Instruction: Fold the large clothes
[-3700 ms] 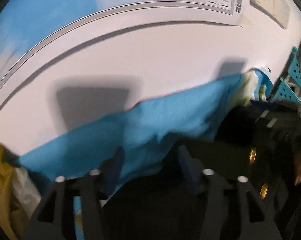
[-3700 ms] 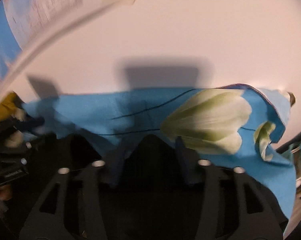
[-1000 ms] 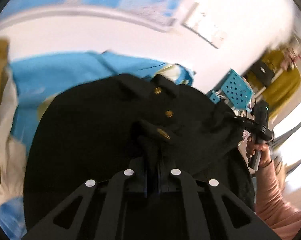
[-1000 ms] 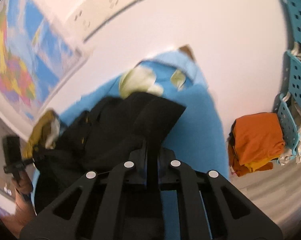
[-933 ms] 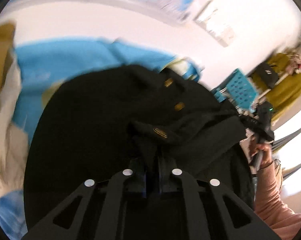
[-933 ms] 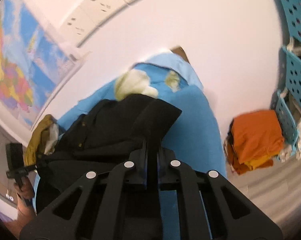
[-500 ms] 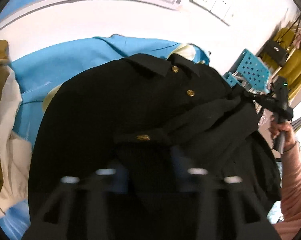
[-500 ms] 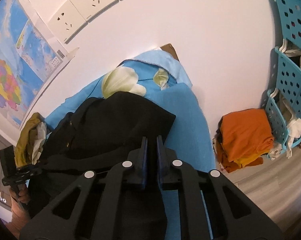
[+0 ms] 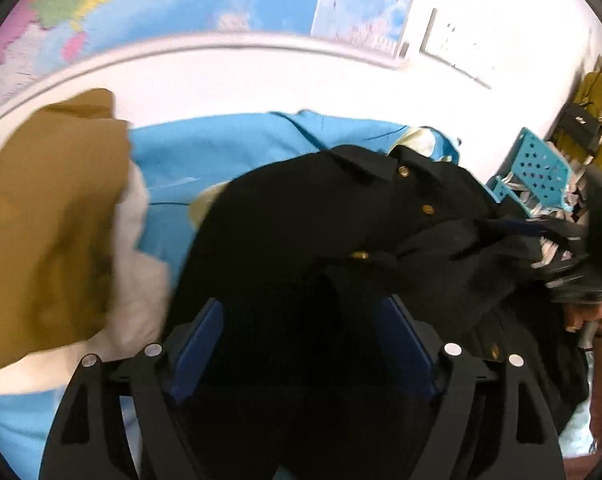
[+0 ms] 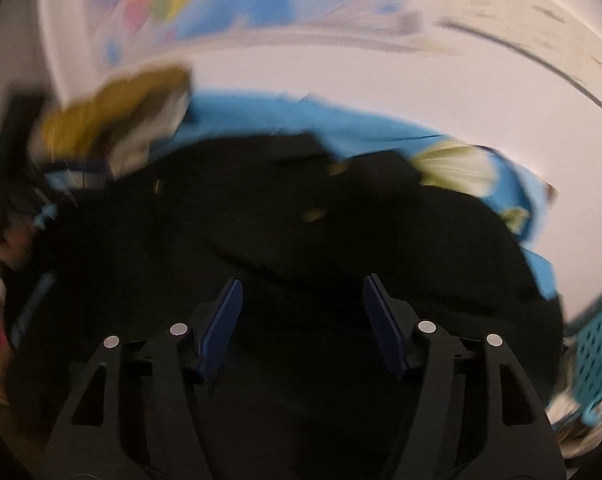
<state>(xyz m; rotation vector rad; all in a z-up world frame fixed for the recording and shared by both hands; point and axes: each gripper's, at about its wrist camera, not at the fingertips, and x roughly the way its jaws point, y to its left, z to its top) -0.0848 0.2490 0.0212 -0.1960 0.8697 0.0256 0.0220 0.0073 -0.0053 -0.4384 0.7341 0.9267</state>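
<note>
left tool [image 9: 299, 334]: jaws opening, pads wide apart, nothing gripped; black cloth lies loose under the gap
right tool [image 10: 301, 312]: jaws opening, pads apart, not pressing the cloth; view motion-blurred
black garment [image 9: 309, 216]: crumpled, gold buttons up, lies on the blue sheet [image 9: 205, 152] covering the surface
mustard garment [image 9: 45, 216]: heaped left of the black one, over white fabric
blue crate [image 9: 537, 172]: right of the surface
wall map [image 9: 149, 4]: behind

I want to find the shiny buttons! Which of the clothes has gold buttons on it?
The black garment spread on the blue cloth has gold buttons near its collar. The mustard-yellow garment beside it shows none.
</note>
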